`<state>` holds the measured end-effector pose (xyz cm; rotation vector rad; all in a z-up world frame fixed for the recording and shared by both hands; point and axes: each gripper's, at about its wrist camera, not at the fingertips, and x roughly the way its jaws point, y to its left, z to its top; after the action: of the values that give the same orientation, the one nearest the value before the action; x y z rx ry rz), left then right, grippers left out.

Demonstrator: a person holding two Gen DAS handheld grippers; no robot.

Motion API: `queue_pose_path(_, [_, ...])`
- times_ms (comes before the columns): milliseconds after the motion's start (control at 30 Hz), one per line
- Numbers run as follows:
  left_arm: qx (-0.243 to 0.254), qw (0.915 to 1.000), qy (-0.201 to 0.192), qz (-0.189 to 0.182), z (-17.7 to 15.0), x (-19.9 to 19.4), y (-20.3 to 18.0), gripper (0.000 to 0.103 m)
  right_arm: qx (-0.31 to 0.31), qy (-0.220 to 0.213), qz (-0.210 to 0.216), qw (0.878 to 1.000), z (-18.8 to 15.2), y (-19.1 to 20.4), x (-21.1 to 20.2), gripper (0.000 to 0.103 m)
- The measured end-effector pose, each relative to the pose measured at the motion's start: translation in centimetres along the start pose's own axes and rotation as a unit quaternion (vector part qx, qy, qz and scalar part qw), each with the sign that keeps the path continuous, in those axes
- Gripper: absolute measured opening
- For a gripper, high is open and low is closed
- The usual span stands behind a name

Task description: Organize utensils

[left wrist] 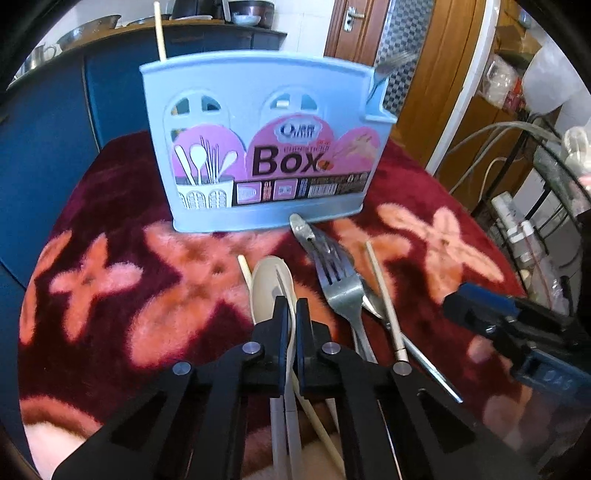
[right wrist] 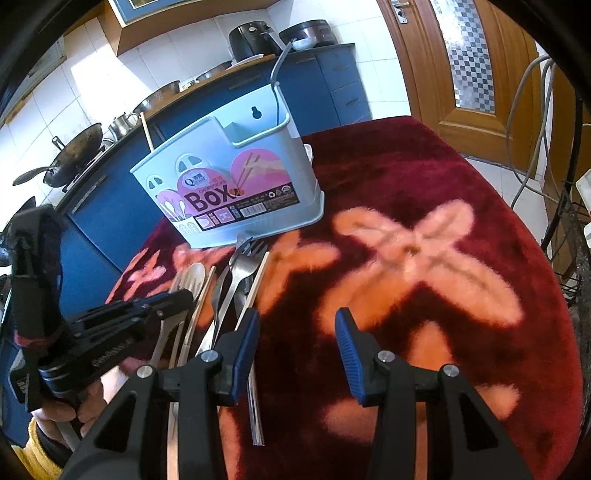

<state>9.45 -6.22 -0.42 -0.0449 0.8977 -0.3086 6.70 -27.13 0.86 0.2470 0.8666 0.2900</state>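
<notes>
Pickup step: left gripper (left wrist: 291, 314) jaws clenched on spoon (left wrist: 271, 284); right gripper (right wrist: 297, 332) released; next, lift to box (left wrist: 266, 147) at 12 o'clock.

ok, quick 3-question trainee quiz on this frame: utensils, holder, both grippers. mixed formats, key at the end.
1. True or false: the left gripper is shut on the white spoon.
2. Multiple choice: what is between the fingers of the right gripper?
A. a fork
B. a chopstick
C. nothing, they stand open above the red cloth
3. Fill in: a single chopstick and a metal utensil already stand in the ____ utensil box, one at each end.

Key: 1 true; 2 C; 3 light blue
</notes>
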Motion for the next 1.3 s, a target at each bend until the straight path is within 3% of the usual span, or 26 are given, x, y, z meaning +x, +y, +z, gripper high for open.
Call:
queue_pose_path(233, [-0.037,0.9983,-0.033,-0.032,0.5,-2.8,1.5,0.002,0.003,0.006,0.009,1.0,0.4,0.7,0.6,0.046])
queue_pose_path(567, [-0.061,0.9939,-0.091,-0.011,1.6,-5.9,5.0,0.002,0.005,0.044,0.038,0.998,1.9,2.3,3.4,0.045])
queue_pose_path(867, [-0.051,0.9913,-0.121,0.006,2.8,-6.0,7.1,0.002,0.024,0.078,0.044,0.996,3.6,2.1,6.3,0.027])
queue_pose_path(1000, [-0.049,0.9913,-0.122,-0.005,3.0,-5.5,7.9,0.002,0.038,0.088,0.05,0.994,3.9,1.5,7.0,0.01])
queue_pose_path(1133, [-0.05,0.9904,-0.127,-0.022,3.0,-5.3,8.3,0.002,0.033,0.084,0.053,0.995,4.0,1.8,6.8,0.009])
queue_pose_path(1300, [-0.044,0.9894,-0.134,-0.037,3.1,-5.5,8.4,0.002,0.044,0.046,0.06,0.996,3.8,2.2,5.0,0.007])
